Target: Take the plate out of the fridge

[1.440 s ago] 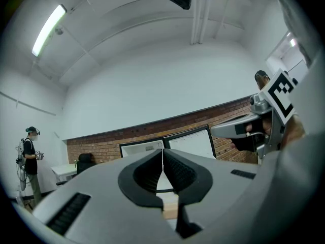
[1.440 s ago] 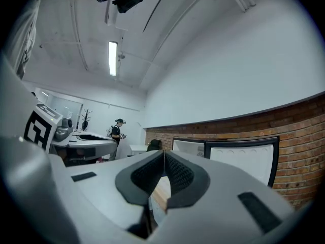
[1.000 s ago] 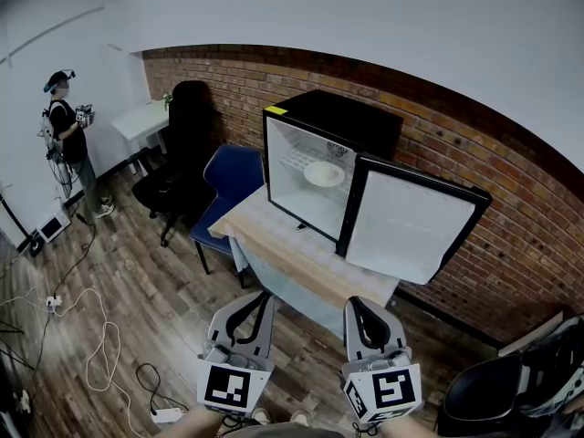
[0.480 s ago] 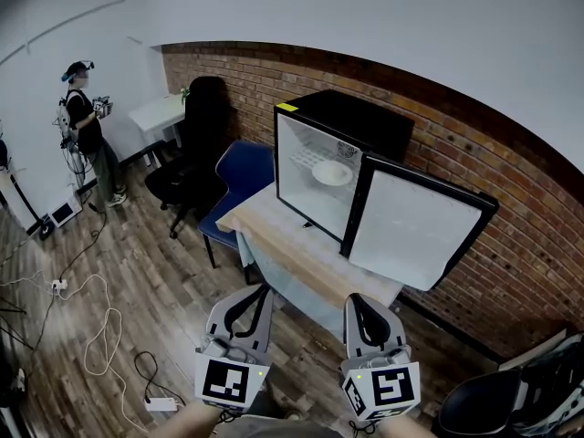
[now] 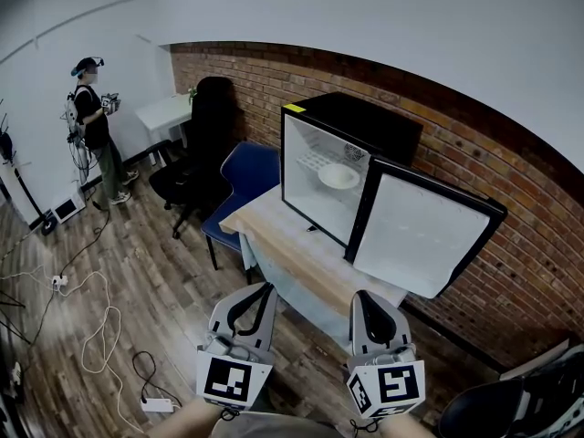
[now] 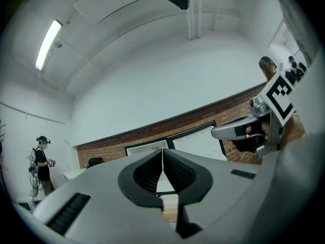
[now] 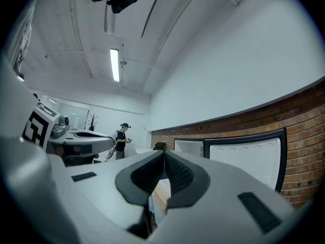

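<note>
A small black fridge (image 5: 365,126) stands on a wooden table (image 5: 292,254) against the brick wall, its door (image 5: 422,235) swung open to the right. Inside, a white plate (image 5: 338,175) rests on the wire shelf. My left gripper (image 5: 249,305) and right gripper (image 5: 372,310) hang side by side at the bottom of the head view, well short of the table, both shut with nothing between the jaws. The left gripper view shows the shut left gripper (image 6: 162,159) aimed at the fridge (image 6: 147,147). From the right gripper view, the shut right gripper (image 7: 164,161) points toward the open door (image 7: 246,156).
A blue chair (image 5: 242,185) and a black office chair (image 5: 196,153) stand left of the table. A person (image 5: 93,130) with grippers stands at the far left by a white desk (image 5: 164,112). Cables (image 5: 91,336) lie on the wooden floor. Another black chair (image 5: 520,400) is at the bottom right.
The view has shifted forward and left, so the fridge and table sit slightly further right and lower. Both grippers stay shut in the same place below.
</note>
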A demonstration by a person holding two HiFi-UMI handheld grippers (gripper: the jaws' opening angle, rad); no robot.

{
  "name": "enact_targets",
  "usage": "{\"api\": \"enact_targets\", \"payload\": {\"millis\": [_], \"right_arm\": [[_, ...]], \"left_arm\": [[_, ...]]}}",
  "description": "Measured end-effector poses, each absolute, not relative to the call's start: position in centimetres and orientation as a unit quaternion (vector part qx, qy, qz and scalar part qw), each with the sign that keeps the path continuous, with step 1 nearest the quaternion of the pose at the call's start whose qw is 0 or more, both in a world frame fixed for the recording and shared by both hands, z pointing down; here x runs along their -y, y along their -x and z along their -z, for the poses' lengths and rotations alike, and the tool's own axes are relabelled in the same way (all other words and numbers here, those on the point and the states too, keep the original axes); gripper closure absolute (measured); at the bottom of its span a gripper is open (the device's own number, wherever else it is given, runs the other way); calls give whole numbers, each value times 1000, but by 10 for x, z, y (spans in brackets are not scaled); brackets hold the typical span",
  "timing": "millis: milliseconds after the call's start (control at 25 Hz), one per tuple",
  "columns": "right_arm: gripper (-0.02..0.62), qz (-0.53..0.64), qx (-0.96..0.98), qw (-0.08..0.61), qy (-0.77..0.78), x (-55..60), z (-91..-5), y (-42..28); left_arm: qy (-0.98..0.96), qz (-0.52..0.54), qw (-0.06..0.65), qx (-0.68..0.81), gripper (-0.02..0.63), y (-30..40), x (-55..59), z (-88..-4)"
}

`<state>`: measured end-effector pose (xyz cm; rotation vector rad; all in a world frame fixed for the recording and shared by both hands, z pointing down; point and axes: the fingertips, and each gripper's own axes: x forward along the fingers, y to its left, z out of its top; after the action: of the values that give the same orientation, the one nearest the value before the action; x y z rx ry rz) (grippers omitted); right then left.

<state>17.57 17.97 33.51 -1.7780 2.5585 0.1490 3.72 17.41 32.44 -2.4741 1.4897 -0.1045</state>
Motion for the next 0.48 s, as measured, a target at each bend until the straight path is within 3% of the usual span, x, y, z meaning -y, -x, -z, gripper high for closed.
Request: {"api": "enact_targets", "payload": {"millis": [480], "right_arm": [[566, -47, -810, 2, 584, -123, -352, -160]], "left_arm": [[862, 38, 124, -490, 586, -27, -111, -342]]}}
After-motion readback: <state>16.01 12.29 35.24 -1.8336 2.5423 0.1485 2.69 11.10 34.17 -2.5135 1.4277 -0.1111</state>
